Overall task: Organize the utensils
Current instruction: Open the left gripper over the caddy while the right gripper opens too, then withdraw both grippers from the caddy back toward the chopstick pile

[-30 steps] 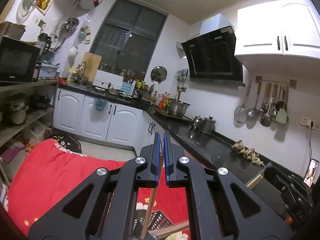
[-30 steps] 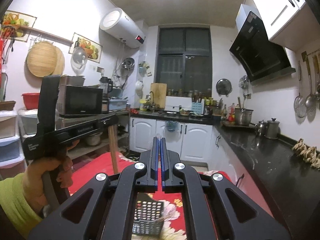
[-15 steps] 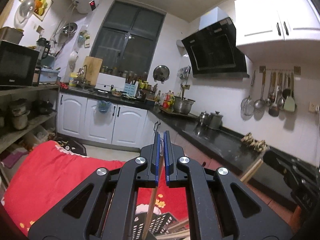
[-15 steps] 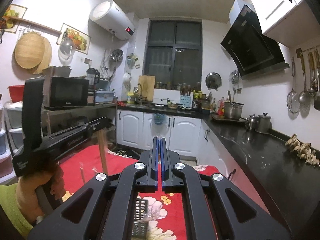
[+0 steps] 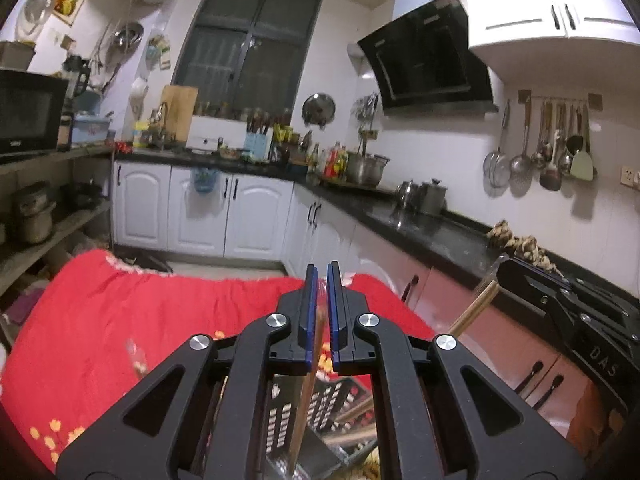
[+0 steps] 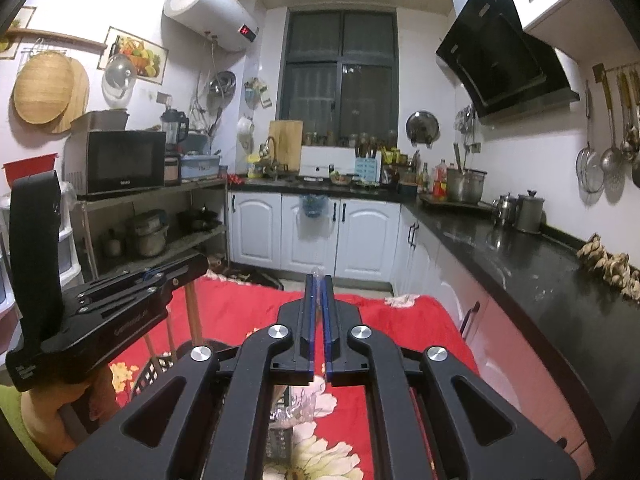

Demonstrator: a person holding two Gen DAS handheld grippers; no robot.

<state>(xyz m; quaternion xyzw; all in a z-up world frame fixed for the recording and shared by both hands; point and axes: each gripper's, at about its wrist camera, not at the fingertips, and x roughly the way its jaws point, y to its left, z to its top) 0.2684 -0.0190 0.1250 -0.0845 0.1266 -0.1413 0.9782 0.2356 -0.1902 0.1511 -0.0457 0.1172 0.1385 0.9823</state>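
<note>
A small kitchen is seen, with a black countertop along the wall and a table under a red floral cloth [image 5: 132, 320] in front of it.

In the left wrist view, the left gripper [image 5: 319, 312] is clamped on a wooden chopstick [image 5: 306, 392], which slants down from between the blue pads toward a black slotted basket [image 5: 320, 408] on the cloth. More wooden chopsticks [image 5: 352, 420] are seen lying inside that basket, below the gripper. To the right of the basket, another wooden stick [image 5: 474, 312] juts from the black body of the other tool; what holds it cannot be made out here.

In the right wrist view, the right gripper [image 6: 318, 316] is closed on a clear plastic utensil [image 6: 317, 276], whose rounded tip shows just above the pads; its lower part [image 6: 294, 408] is glimpsed under the tool, over the basket [image 6: 280, 440]. The left tool is seen to the left of the basket, with a wooden stick hanging beneath it.

The step is judged to be lowering both pieces into the basket. The chopstick is held near one end and at a slant, so it could be swung against the basket rim and pivoted out of the pads. The clear piece is thin and slick, and could be slipped or missed past the basket wall if released high.
</note>
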